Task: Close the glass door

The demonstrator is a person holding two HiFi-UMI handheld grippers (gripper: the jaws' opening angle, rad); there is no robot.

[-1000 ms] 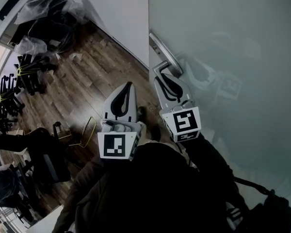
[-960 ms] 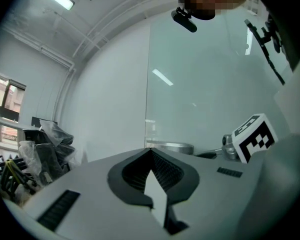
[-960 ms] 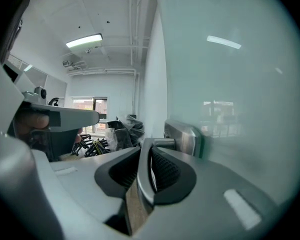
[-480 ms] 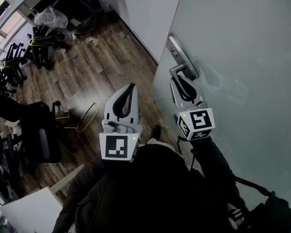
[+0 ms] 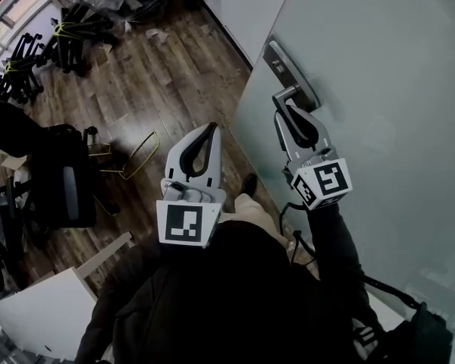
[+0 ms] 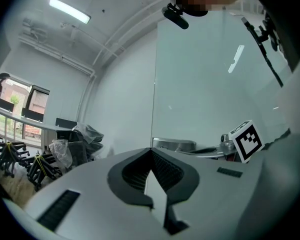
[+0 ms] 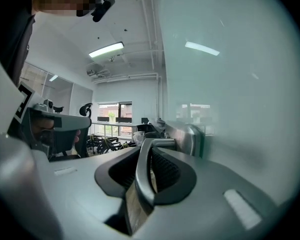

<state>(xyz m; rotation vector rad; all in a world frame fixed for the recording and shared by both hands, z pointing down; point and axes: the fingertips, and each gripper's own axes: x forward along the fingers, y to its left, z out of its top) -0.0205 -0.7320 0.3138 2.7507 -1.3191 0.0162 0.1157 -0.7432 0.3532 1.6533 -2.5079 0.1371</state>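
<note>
The right gripper (image 7: 146,170) has its jaws clamped on the lever of the metal door handle (image 7: 140,184), which runs between them as a grey bar. From the head view, the right gripper (image 5: 287,112) sits directly under the door handle (image 5: 286,95), at the free edge of the frosted glass door (image 5: 379,89). The left gripper (image 6: 151,158) has its jaws pressed together with nothing between them. It hangs over the wooden floor (image 5: 136,105), well apart from the door, and takes no part in the work.

Over the last second, the handle and the right gripper have travelled up and to the right in the head view. The door's edge has tipped from nearly vertical to slanted, and more floor and stacked office chairs (image 5: 30,67) now show on the left. This probably means the door is swinging, though the head has also turned, so the size of the swing is uncertain. The grip is unchanged, so closing is under way but not finished, with no latch or frame contact visible.
</note>
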